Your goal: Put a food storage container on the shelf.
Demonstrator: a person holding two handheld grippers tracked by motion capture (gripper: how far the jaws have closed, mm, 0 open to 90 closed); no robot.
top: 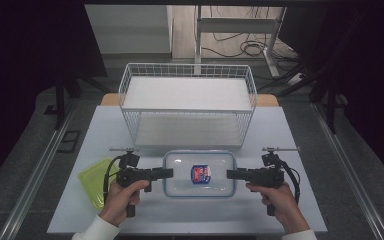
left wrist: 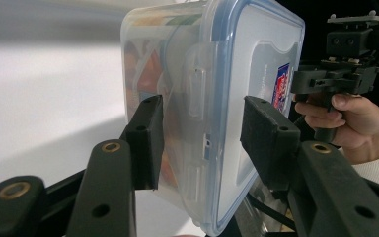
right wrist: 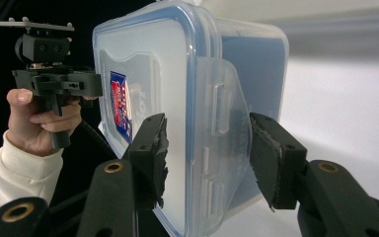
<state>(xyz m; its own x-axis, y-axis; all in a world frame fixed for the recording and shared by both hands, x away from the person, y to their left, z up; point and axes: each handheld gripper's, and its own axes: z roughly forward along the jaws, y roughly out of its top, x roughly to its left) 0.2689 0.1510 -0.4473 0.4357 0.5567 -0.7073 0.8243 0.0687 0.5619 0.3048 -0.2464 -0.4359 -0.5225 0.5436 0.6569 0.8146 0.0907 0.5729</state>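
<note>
Hands at the near edge hold the two grippers. Left to right: a green lid (top: 94,180) lies on the table (top: 300,130) at near left; the left gripper (top: 167,173) clamps the left end of the clear lidded container (top: 199,174), one pad against its lid (left wrist: 256,69), the other against its base. Central on that lid sits a red-and-blue label (top: 200,173). At the container's right end, the right gripper (top: 232,174) grips likewise, its jaws set across lid and base beside the side latch (right wrist: 219,101). Beyond the container, far centre, stands a white wire basket (top: 187,102).
</note>
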